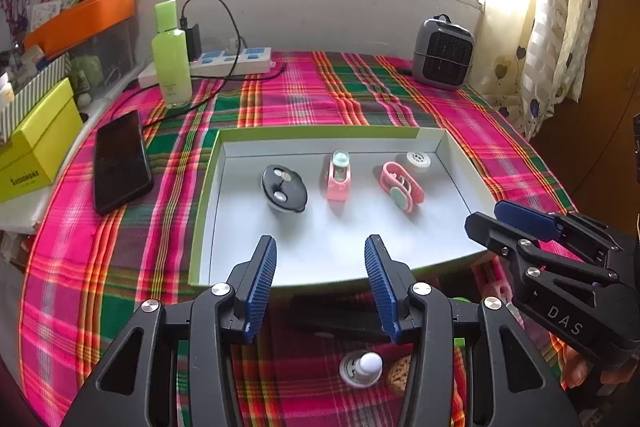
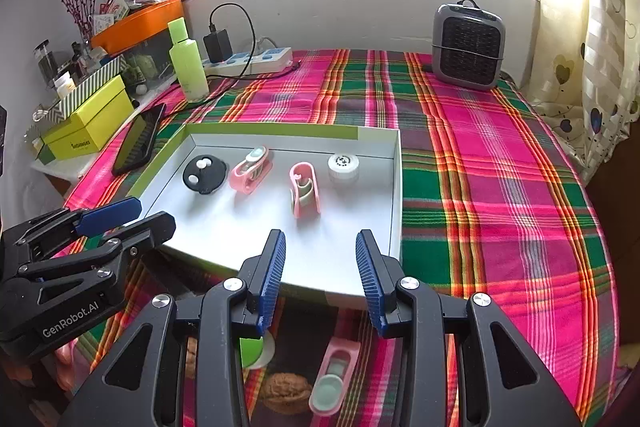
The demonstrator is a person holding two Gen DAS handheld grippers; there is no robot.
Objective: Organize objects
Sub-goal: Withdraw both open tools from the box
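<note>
Blue-padded hand-held grippers (image 1: 320,267) (image 2: 320,259) agape, above tray (image 1: 320,135)

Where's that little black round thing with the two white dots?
The black round thing lies inside the shallow white tray, at the left end of the row of small items, next to a pink clip in both views.

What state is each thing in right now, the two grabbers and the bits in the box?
Left gripper: open, empty.
Right gripper: open, empty.
Box tray: open-topped, lidless.
Black round case: shut.
White round cap: upright.
Phone: screen dark.
Green bottle: upright, capped.
</note>
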